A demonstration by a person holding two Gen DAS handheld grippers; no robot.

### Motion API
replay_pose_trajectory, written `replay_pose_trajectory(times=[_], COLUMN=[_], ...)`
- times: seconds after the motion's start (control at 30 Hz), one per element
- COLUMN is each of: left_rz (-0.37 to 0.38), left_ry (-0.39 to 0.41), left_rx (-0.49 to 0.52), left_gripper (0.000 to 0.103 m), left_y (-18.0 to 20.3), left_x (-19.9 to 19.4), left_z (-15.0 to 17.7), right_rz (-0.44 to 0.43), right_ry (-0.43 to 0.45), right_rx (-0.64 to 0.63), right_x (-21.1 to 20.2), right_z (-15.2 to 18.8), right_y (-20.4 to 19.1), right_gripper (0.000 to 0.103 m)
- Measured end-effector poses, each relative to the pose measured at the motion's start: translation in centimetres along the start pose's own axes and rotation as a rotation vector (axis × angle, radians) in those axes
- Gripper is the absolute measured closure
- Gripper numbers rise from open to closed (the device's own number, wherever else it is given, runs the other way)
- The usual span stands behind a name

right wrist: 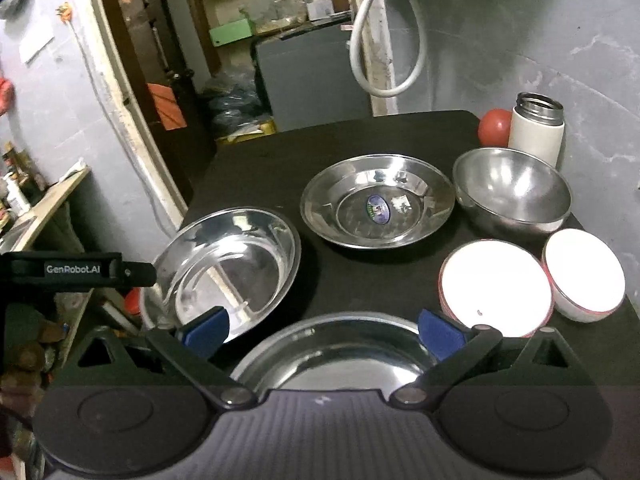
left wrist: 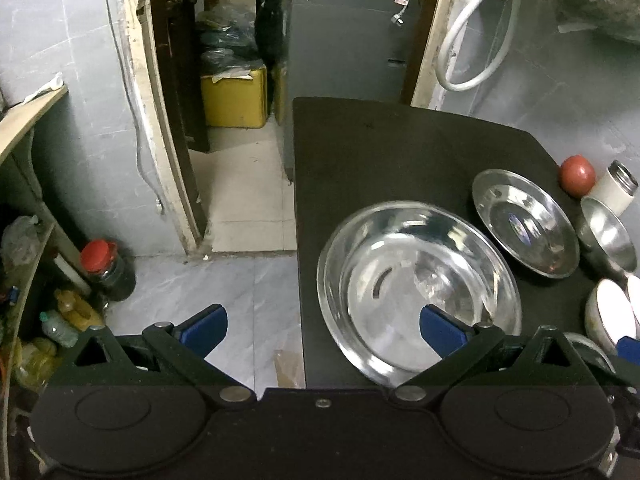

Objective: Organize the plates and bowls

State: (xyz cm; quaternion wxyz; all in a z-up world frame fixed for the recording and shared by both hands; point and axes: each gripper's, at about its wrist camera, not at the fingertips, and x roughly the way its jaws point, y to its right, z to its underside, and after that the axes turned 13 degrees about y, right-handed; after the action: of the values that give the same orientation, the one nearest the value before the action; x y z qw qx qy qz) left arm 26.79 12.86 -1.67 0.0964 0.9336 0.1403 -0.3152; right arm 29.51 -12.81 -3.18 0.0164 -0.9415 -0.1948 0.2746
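A black table (right wrist: 360,148) carries everything. Taking the stickered steel plate (right wrist: 378,206) as the mark: a shiny plate (right wrist: 224,268) lies to its left, at the table's left edge; a steel bowl (right wrist: 512,194) sits just to its right. Behind that bowl stand a white flask (right wrist: 538,132) and a red ball (right wrist: 494,126). Nearer than the plate lie two white bowls (right wrist: 496,288) and another steel dish (right wrist: 340,356).

Bare black table (right wrist: 360,136) fills the upper middle of the right wrist view; steel plates (right wrist: 378,204), bowls (right wrist: 494,288) and a flask (right wrist: 538,128) crowd lower right.
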Motion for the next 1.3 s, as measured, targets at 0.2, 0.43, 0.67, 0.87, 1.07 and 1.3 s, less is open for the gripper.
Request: replay_pose_trajectory(times=[0.2,0.43,0.67,0.87,1.07,1.3], left_rz=[0.058,0.103,0.137,0.153,0.134,0.106], left_ry=[-0.008,-0.030,-0.039,-0.053,-0.048,-0.051], left_rx=[0.024,0.009,-0.024,-0.054,-0.038,-0.008], left_gripper=[0.008,0.024,0.044,0.066,0.067,0.091], left_y=[-0.1,-0.8,-1.0,-0.9,-0.4,-0.2], left_x=[2.0,3.1,3.6,4.0,4.4,4.6], left_z=[-0.3,-0.1,0.1,0.1,0.0,0.1], right_rz=[0.014,0.004,-0.005,-0.025,-0.046,-0.043], right_ry=[0.003,0.002,-0.023,-0.053,-0.067,-0.075], right_rx=[0.010,0.033,0.052,0.076,0.101,0.100], right_x=[2.4,4.4,5.8,6.9,7.2,7.3], right_z=[-0.4,-0.7,-0.5,-0.3,0.1,0.3], right_y=[-1.0,-1.5,-1.8,-1.8,-1.9,-2.1], right_gripper=[0.000,0.007,0.017,0.032,0.046,0.073])
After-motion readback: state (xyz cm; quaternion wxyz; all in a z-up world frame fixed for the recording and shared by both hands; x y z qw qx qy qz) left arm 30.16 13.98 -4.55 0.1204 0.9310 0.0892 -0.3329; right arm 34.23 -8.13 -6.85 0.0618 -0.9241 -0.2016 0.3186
